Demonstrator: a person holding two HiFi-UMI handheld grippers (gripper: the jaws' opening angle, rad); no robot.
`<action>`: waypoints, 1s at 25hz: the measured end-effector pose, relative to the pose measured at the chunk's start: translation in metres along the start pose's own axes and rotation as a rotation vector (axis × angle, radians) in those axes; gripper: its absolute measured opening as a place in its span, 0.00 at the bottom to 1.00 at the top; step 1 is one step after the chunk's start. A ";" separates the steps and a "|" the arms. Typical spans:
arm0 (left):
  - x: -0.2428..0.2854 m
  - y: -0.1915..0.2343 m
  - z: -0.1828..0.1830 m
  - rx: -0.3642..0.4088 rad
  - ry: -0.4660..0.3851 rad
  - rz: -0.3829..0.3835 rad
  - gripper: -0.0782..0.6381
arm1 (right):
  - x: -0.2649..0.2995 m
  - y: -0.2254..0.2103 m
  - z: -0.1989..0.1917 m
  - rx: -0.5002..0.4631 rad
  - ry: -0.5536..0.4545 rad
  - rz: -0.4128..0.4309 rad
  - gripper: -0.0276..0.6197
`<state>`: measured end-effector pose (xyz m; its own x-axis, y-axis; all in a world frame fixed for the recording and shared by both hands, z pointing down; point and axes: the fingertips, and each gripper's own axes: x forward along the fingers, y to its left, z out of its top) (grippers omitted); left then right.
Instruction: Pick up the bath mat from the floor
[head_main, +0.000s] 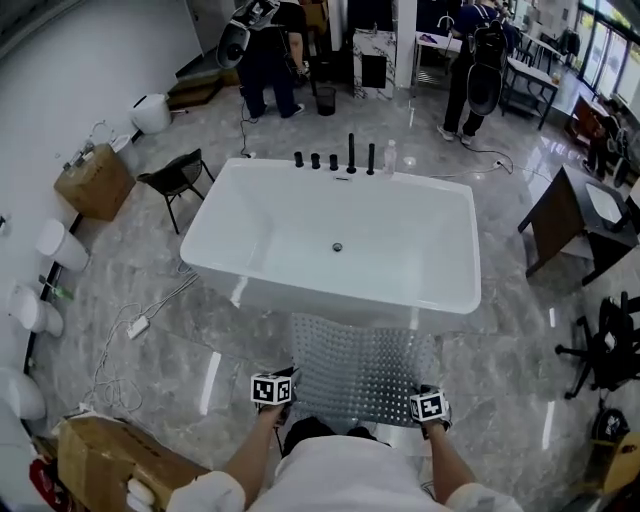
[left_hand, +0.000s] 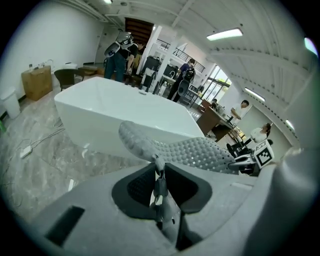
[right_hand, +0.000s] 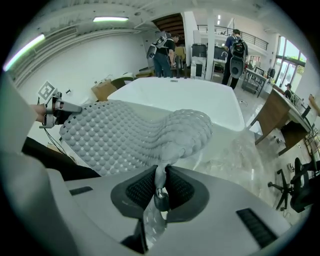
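Observation:
The grey studded bath mat (head_main: 365, 368) hangs stretched between my two grippers, just in front of the white bathtub (head_main: 240, 215). My left gripper (head_main: 291, 380) is shut on the mat's near left corner and my right gripper (head_main: 421, 394) is shut on its near right corner. In the left gripper view the mat (left_hand: 200, 151) rises from the left gripper (left_hand: 157, 168) towards the tub (left_hand: 100, 112), its edge pinched between the pads. The right gripper view shows the mat (right_hand: 125, 134) bunched into the right gripper (right_hand: 161, 172), with the tub (right_hand: 190, 95) behind it.
Black taps (head_main: 335, 159) stand on the tub's far rim. A black chair (head_main: 180, 176) and a cardboard box (head_main: 95, 181) sit at the left, cables (head_main: 130, 328) trail on the floor, another box (head_main: 110, 460) is near left. A dark desk (head_main: 580, 215) and an office chair (head_main: 608, 347) stand at the right.

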<state>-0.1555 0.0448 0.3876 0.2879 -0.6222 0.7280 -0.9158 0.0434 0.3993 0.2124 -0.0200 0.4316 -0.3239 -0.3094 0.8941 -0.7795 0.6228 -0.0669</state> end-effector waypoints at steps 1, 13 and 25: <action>-0.003 -0.002 0.007 0.015 -0.018 0.004 0.20 | -0.005 -0.003 0.007 -0.006 -0.027 -0.008 0.12; -0.077 -0.045 0.133 0.179 -0.317 0.027 0.20 | -0.118 -0.035 0.129 -0.082 -0.406 -0.166 0.12; -0.183 -0.128 0.283 0.358 -0.683 0.004 0.20 | -0.282 -0.074 0.245 -0.016 -0.837 -0.285 0.12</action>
<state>-0.1704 -0.0684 0.0459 0.1543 -0.9720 0.1773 -0.9847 -0.1365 0.1083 0.2301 -0.1551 0.0754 -0.4094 -0.8752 0.2576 -0.8850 0.4496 0.1210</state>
